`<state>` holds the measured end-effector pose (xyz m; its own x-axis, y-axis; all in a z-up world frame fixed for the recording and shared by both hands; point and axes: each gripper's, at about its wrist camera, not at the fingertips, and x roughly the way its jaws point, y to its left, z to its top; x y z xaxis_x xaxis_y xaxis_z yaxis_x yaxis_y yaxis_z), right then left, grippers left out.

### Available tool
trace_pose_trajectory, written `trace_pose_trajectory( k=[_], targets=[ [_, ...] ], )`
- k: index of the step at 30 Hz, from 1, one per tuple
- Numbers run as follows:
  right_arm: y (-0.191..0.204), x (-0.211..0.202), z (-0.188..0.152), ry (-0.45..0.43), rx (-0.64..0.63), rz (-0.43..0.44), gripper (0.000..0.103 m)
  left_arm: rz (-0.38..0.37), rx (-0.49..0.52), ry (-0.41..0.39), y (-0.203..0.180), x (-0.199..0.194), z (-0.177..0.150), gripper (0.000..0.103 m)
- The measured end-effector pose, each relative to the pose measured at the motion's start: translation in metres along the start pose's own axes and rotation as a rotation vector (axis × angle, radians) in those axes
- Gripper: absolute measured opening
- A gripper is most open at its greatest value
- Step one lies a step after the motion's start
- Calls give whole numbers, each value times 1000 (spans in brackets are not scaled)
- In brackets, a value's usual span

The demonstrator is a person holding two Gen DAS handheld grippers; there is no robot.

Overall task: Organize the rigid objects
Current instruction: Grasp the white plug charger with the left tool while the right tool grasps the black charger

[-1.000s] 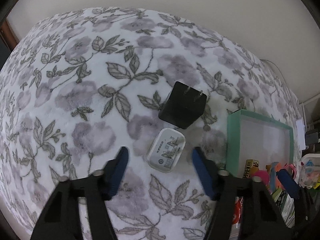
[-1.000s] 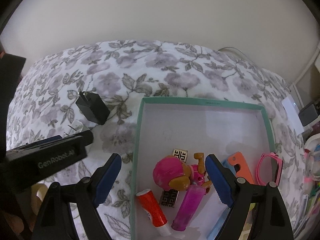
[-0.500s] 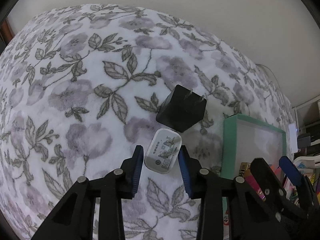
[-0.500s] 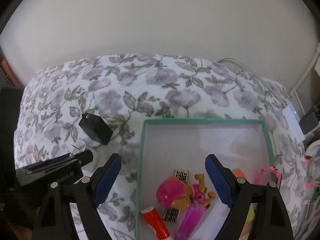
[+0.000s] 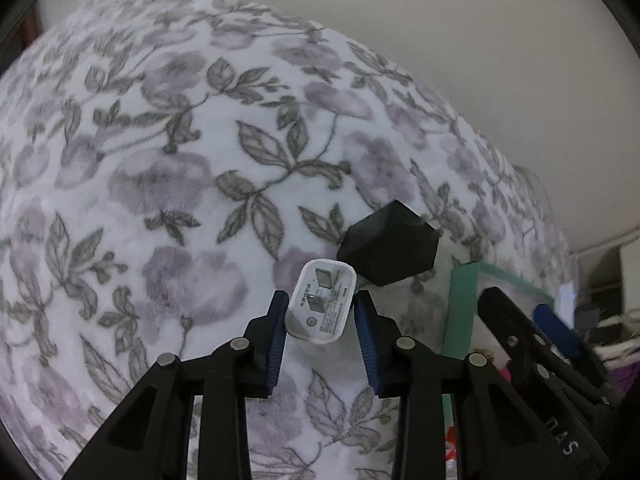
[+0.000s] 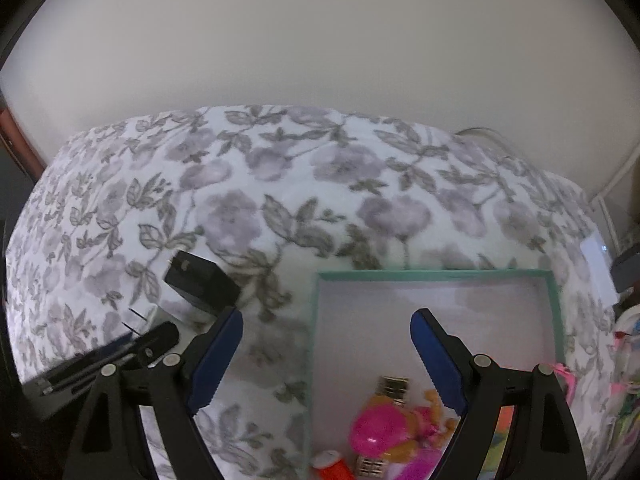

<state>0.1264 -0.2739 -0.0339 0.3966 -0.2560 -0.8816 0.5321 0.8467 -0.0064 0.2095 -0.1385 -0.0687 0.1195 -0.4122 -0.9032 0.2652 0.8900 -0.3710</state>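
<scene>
Left gripper (image 5: 320, 322): blue pads closed against both long sides of the white charger (image 5: 322, 307); firm grip. The charger's printed label face is turned up toward the camera, its far end just beside the black adapter.

Right gripper (image 6: 326, 354): jaws spread wide, nothing between them, hanging over the near left part of the green box (image 6: 556, 312).

Green box: shallow, teal rim, pale floor; sits on the right side of the floral blanket (image 6: 280, 184). Contents bunched at its near edge: pink round-headed toy figure (image 6: 380, 428), two small patterned square tiles (image 6: 394, 388), an orange-red tube (image 6: 332, 464) at the near left corner. The far half of the floor is bare.

Black adapter (image 5: 388, 250): a dark block lying on the blanket just beyond the white charger and left of the box's far left corner.

Floral blanket: white, with grey-purple flowers and leaves; it carries everything.

Wall (image 6: 320, 40): plain, pale, behind the blanket's far edge.
</scene>
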Motion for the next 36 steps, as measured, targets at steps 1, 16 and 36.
trace_pose_trajectory(
  k=[1, 16, 36],
  targets=[
    [1, 1, 2, 2, 11, 8, 88, -13, -16, 2, 3, 0, 1, 35],
    [44, 25, 20, 39, 68, 201, 88, -31, -231, -23, 56, -12, 9, 33],
    [61, 51, 20, 44, 125, 167, 43, -16, -273, -37, 71, -13, 12, 32]
  ],
)
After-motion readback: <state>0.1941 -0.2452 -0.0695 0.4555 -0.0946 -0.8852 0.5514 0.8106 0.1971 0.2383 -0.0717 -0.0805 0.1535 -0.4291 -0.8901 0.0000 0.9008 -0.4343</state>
